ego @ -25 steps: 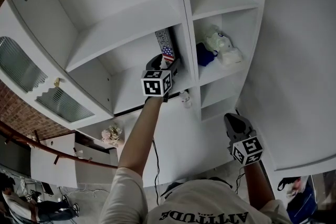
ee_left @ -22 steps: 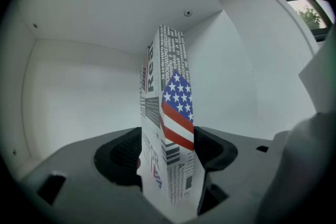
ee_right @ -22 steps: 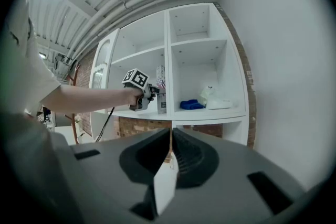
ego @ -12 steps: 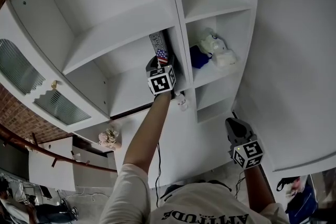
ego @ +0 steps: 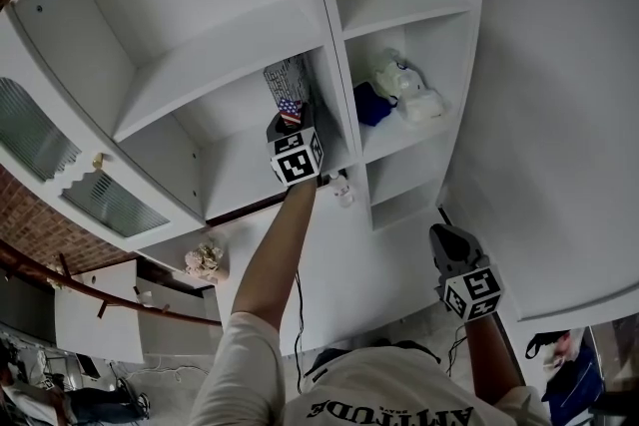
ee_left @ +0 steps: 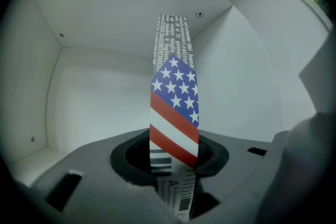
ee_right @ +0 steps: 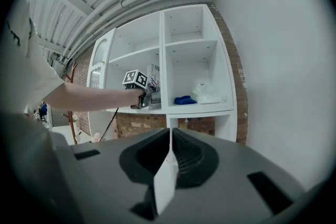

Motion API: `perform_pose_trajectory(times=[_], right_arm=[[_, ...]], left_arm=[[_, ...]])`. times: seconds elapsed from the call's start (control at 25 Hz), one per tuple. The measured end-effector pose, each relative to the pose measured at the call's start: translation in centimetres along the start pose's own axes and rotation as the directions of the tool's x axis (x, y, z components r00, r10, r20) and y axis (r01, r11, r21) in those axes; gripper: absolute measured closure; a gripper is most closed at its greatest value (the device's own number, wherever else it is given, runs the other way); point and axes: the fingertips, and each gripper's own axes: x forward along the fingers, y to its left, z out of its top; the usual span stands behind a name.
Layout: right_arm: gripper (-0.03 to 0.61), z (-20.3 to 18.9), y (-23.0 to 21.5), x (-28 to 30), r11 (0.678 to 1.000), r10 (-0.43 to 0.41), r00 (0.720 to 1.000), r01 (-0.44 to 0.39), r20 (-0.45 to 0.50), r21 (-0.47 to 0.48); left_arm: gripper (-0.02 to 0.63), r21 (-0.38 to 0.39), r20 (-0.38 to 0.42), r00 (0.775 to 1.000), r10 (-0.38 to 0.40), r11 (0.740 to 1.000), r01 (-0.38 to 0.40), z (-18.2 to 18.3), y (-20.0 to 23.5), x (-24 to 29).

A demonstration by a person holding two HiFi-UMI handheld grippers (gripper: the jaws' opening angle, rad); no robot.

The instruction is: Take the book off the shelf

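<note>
The book [ego: 288, 87], with a stars-and-stripes spine and newsprint cover, stands upright in the middle compartment of the white shelf unit [ego: 235, 35]. My left gripper [ego: 289, 122] reaches level into that compartment. In the left gripper view its jaws have just been closing, and the book's spine [ee_left: 174, 107] is clamped between them at my left gripper [ee_left: 171, 168]. My right gripper [ego: 449, 234] hangs low at the right, away from the shelf, jaws together. The right gripper view shows my right gripper [ee_right: 169, 157] shut, with the book [ee_right: 155, 77] far off.
A blue folded item [ego: 370, 103] and a white soft bundle [ego: 407, 87] lie in the compartment to the right of the divider [ego: 321, 65]. A glass-fronted cabinet door [ego: 45, 130] stands at the left. A plain white wall [ego: 559, 115] fills the right side.
The left gripper's jaws have closed on the book's spine. The book has come away from the divider, shifting left with the gripper. The right gripper has barely moved.
</note>
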Motion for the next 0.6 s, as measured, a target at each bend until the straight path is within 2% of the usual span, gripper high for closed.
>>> perform_pose_trajectory(times=[0.16, 0.44, 0.6], right_arm=[[0.546, 0.0, 1.1, 0.3, 1.000, 0.029, 1.000, -0.029, -0.006, -0.009], [0.546, -0.3, 2.9, 0.7, 0.997, 0.079, 0.997, -0.079, -0.010, -0.013], [0.546, -0.6, 4.0, 1.1, 0.994, 0.113, 0.994, -0.113, -0.012, -0.011]], left_arm=[[0.449, 0.014, 0.005, 1.000, -0.004, 1.000, 0.004, 0.1, 0.1, -1.7], [0.449, -0.059, 0.025, 0.999, -0.020, 0.998, 0.021, 0.5, 0.5, -6.3], [0.449, -0.074, 0.033, 0.999, -0.017, 0.997, 0.020, 0.4, 1.1, -8.9]])
